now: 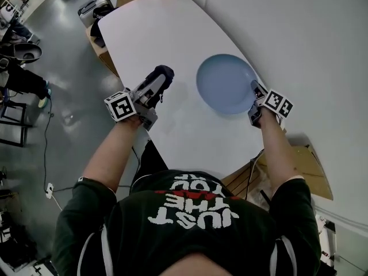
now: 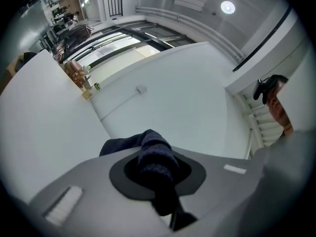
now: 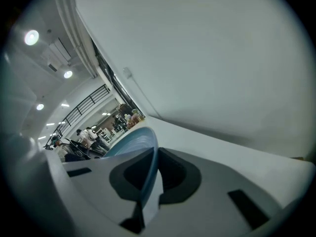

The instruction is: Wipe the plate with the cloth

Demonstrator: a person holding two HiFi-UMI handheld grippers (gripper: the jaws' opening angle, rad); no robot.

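Pale-blue round plate (image 1: 225,84) lies on the white oval worktop (image 1: 149,33), close to its near right edge. The right claw (image 1: 255,89) is closed narrowly on the plate's near-right rim, which runs edge-on between the jaws in the right gripper view. The left claw (image 1: 163,78) is clamped on a bunched dark navy cloth (image 1: 165,72), which bulges out past the jaw tips.

The rim grip is thin, so a hard push from the cloth could probably pry the plate loose or slide it toward that near edge. A loose fold of cloth might also drag rather than wipe.

Both forearms reach forward from the body. The left gripper points roughly level over the worktop, to the plate's left and apart from it. The right gripper angles down onto the rim.
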